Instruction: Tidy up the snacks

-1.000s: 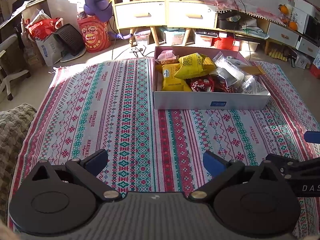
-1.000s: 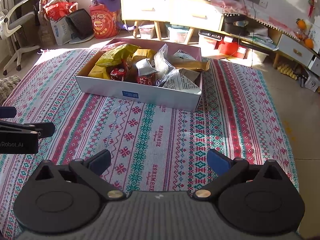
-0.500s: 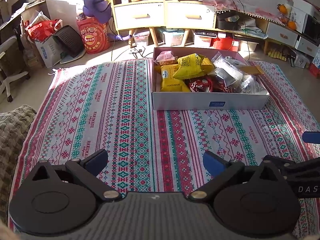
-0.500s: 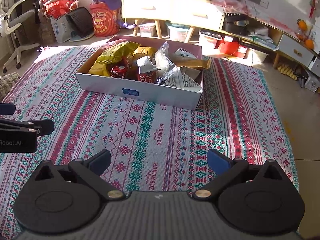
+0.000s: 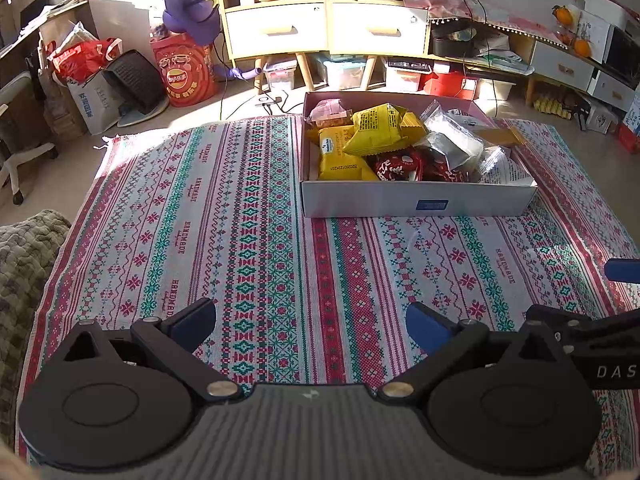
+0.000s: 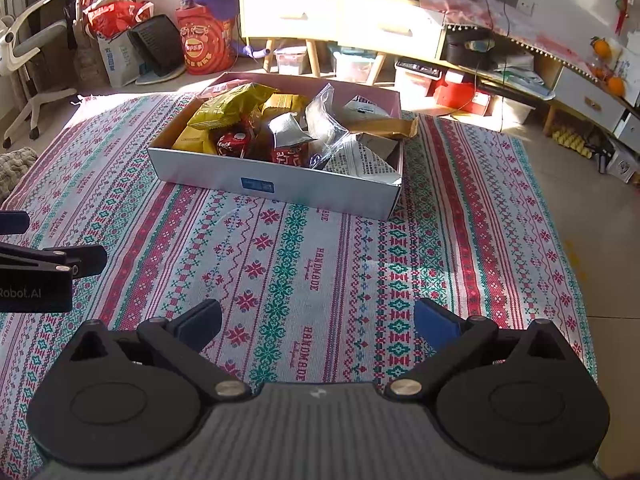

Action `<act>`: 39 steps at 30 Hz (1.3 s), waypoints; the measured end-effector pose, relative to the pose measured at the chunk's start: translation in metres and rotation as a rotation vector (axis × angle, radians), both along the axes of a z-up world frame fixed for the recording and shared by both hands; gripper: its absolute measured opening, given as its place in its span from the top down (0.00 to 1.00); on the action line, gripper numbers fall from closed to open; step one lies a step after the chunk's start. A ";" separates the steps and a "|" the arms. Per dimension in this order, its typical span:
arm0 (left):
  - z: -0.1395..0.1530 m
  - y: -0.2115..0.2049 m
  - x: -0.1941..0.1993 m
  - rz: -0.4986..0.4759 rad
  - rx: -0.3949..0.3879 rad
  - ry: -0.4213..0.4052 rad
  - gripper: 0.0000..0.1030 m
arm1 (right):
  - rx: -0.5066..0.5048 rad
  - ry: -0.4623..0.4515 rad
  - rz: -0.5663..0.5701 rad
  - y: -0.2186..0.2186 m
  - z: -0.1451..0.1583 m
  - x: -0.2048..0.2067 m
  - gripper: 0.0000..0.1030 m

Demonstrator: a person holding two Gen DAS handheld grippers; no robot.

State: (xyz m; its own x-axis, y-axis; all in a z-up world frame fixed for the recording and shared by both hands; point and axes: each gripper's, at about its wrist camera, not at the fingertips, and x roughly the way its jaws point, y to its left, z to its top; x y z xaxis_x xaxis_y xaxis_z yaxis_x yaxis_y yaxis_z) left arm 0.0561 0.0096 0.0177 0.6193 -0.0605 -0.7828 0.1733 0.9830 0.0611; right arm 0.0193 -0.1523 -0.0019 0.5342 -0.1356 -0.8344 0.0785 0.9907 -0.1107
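The left gripper has its fingers spread wide and empty above the patterned cloth. The right gripper is likewise wide apart, holding nothing, with its blue pads over the same cloth. The two sit side by side, each showing at the edge of the other's view. Farther ahead, well apart from both, a shallow box rests on the cloth, filled with snacks: yellow packets, red wrappers, and clear bags piled loosely inside. Behind it stand a wooden cabinet and a red bucket on the floor.
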 end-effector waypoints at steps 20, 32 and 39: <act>-0.001 -0.003 -0.001 -0.015 0.003 0.005 0.00 | -0.008 0.004 -0.030 -0.006 -0.002 0.001 0.01; -0.001 -0.002 -0.001 -0.016 0.003 0.006 0.00 | -0.009 0.005 -0.031 -0.006 -0.002 0.001 0.01; -0.002 -0.002 -0.001 -0.019 0.002 0.012 0.00 | -0.011 0.004 -0.032 -0.007 -0.003 0.001 0.01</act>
